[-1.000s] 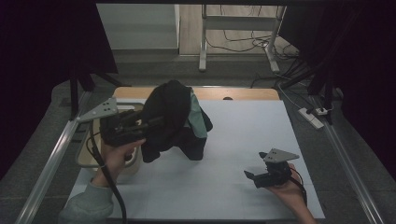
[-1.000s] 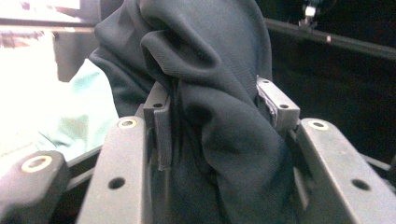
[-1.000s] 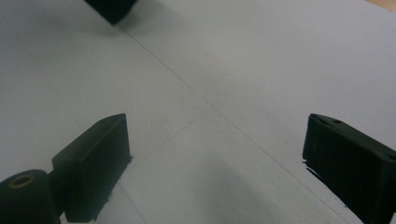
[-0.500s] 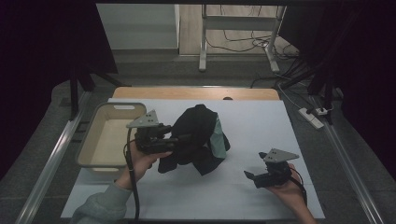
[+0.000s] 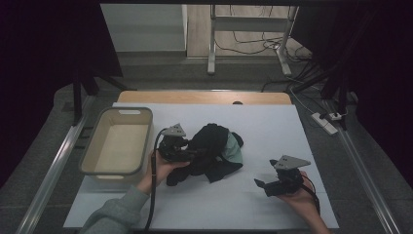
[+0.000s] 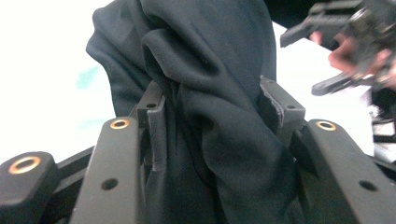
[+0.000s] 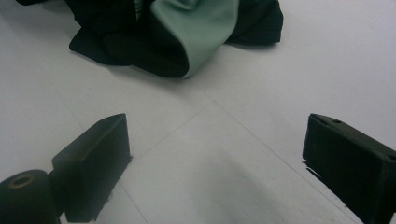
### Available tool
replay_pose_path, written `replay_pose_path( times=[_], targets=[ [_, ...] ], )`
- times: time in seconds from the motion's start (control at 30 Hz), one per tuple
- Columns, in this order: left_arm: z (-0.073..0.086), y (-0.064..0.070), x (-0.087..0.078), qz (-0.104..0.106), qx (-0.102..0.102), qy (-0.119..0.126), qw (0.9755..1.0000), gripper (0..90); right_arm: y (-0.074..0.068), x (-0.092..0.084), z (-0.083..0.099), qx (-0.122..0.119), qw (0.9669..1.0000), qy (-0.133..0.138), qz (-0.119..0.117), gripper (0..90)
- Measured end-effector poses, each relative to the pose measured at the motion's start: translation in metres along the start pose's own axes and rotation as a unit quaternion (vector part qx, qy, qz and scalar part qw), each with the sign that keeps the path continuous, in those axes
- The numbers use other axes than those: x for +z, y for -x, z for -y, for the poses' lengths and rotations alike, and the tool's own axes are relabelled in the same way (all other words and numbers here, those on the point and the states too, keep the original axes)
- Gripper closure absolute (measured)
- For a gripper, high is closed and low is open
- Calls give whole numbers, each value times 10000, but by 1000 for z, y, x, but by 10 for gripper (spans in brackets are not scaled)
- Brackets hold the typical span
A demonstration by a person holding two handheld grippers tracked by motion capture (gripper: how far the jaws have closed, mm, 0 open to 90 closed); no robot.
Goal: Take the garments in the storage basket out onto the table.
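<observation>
A black garment with a pale green lining lies bunched on the white table near the middle. My left gripper is at the garment's left side and is shut on a thick fold of the black cloth, which fills the gap between its jaws. My right gripper rests low at the front right, open, with bare table between its jaws. In the right gripper view the garment lies a short way ahead of it, green lining facing it.
A beige plastic bin stands at the left of the table, nothing visible inside. A wooden strip runs along the table's far edge. Metal rails flank both sides. A power strip lies on the floor at the right.
My left gripper has carried the garment from above the bin rightward and down, so the cloth now rests on the table's middle. The right gripper has stayed put.
</observation>
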State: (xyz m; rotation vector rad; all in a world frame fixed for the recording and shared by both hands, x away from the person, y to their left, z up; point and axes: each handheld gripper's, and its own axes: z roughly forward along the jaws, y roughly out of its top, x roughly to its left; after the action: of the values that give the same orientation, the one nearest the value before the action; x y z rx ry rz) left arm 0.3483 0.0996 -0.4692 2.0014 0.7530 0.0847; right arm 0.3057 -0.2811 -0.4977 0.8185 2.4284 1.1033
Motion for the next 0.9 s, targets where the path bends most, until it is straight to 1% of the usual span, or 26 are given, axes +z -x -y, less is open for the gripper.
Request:
replay_pose_path(
  times=[0.07, 0.13, 0.2, 0.27, 0.33, 0.4, 0.47, 0.5, 0.53, 0.57, 0.6, 0.63, 0.67, 0.7, 0.73, 0.77, 0.9],
  targets=[
    [3, -5, 7, 2, -72, -137, 9999, 498, 0, 0, 0, 13, 10000, 7, 2, 71],
    [7, -9, 12, 61, -167, -195, 9997, 490, 0, 0, 0, 18, 10000, 1, 3, 71],
    [10, -12, 16, 62, -185, -236, 9995, 477, 0, 0, 0, 12, 10000, -18, 1, 71],
    [12, -14, 19, 56, -180, -274, 9994, 456, 0, 0, 0, -1, 10000, -38, -1, 71],
    [13, -14, 19, 94, -188, -281, 9994, 431, 0, 0, 1, 10, 10000, -32, -2, 71],
    [12, -13, 19, 78, -141, -310, 9994, 402, 0, 0, 1, 16, 10000, -36, 0, 72],
    [11, -11, 19, 27, -74, -374, 9993, 348, 0, 0, 1, 20, 10000, -33, -2, 72],
    [10, -9, 18, -50, -40, -392, 9992, 296, 0, 0, 1, 21, 10000, -33, -3, 72],
    [8, -5, 16, -273, 4, -362, 9990, 245, 0, 0, 1, 21, 10000, -33, -3, 72],
    [7, -3, 13, -441, 37, -302, 9986, 116, 0, 0, 1, 22, 10000, -35, -7, 72],
    [5, 0, 6, -442, 73, -97, 9989, 50, 0, 0, 1, 21, 10000, -36, -8, 71],
    [4, 2, -1, -430, 107, 89, 9990, 59, 0, 0, 1, 22, 10000, -35, -12, 72],
    [3, 4, -7, -422, 157, 221, 9987, 60, 0, 0, 1, 22, 10000, -34, -12, 72],
    [2, 5, -12, -448, 204, 277, 9984, 50, 0, 0, 1, 24, 10000, -36, -9, 72],
    [1, 6, -15, -474, 217, 307, 9982, 44, 0, 0, 1, 31, 10000, -35, -6, 72],
    [1, 6, -20, -500, 189, 338, 9980, 44, 1, 0, 1, 32, 10000, -33, -9, 72],
    [3, 6, -31, -641, 95, 304, 9974, 50, 0, -1, 0, 16, 10000, -3, 11, 72]
  ],
)
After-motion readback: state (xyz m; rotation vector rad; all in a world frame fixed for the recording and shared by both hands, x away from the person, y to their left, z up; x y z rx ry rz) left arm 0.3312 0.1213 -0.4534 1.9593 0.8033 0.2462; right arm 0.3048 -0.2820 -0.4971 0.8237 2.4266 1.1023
